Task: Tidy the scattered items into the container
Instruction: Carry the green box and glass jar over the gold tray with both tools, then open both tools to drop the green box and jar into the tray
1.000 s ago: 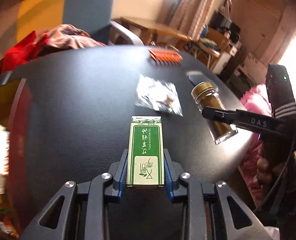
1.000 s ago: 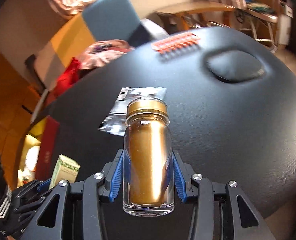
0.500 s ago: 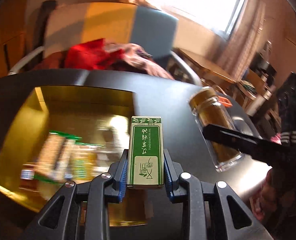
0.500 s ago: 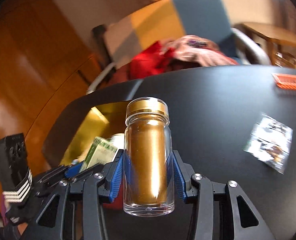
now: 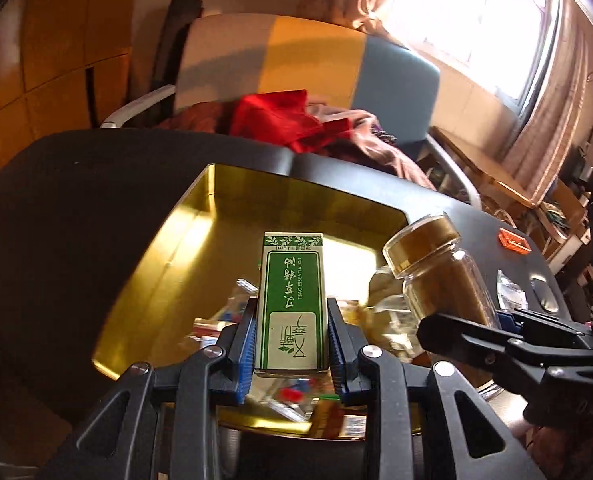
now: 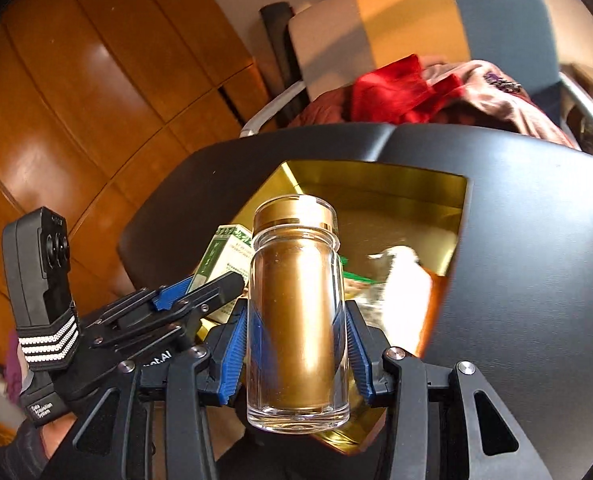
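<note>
Two grippers hang side by side over a black padded table (image 5: pixel 76 208), and we read the room from its left edge across. Warm wooden panelling (image 6: pixel 76 80) fills the left wall; next to it stands an armchair (image 5: pixel 308 64) with white, yellow and blue upholstery, heaped with red and pink clothing (image 5: pixel 280 120). Further right a bright window (image 5: pixel 468 8) with pale curtains washes out the view, and cluttered wooden furniture sits beneath it. On the table, a gold-lined container (image 5: pixel 168 264) lies open, already holding a jumble of blurred packets we cannot identify. Our left gripper (image 5: pixel 291 344) has its blue pads clamped on the long sides of a green-and-white box (image 5: pixel 291 300) marked as essential oil, held above the container's near part. Just to its right, our right gripper (image 6: pixel 297 354) is closed around a clear glass jar (image 6: pixel 296 320) with a gold lid and brown contents, also poised over the container. Far right on the table lie an orange plastic piece (image 5: pixel 514 241) and a clear packet (image 5: pixel 510 294), both outside the container, near a round dimple in the padding.
</note>
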The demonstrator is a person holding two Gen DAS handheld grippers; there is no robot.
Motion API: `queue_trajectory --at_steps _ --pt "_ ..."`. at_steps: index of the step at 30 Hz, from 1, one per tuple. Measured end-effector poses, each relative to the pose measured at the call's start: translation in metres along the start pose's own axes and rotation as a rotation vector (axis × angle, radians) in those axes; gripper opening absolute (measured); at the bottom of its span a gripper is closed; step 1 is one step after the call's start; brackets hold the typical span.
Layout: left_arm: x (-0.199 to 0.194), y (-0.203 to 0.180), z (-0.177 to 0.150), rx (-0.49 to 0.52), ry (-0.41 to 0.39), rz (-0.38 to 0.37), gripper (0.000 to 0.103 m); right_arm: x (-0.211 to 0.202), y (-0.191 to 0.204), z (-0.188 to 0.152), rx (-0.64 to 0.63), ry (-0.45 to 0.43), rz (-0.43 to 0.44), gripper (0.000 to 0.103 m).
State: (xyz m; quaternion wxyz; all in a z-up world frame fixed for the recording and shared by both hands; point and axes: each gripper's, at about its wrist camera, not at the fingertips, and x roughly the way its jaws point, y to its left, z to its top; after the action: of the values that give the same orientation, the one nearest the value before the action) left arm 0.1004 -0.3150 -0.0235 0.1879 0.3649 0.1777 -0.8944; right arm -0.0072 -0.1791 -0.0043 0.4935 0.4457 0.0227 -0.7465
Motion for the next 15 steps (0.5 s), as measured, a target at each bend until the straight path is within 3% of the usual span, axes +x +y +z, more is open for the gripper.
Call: queue_trajectory --at_steps 10,15 --pt "0.005 0.019 -0.008 -0.02 0.016 0.067 0.031 0.031 0.009 0.0 -0.02 0.057 -0.038 0.046" --pt "0.009 0.027 -0.012 -0.05 0.04 0.083 0.033 0.031 -0.002 -0.004 0.042 0.065 0.011 0.049"
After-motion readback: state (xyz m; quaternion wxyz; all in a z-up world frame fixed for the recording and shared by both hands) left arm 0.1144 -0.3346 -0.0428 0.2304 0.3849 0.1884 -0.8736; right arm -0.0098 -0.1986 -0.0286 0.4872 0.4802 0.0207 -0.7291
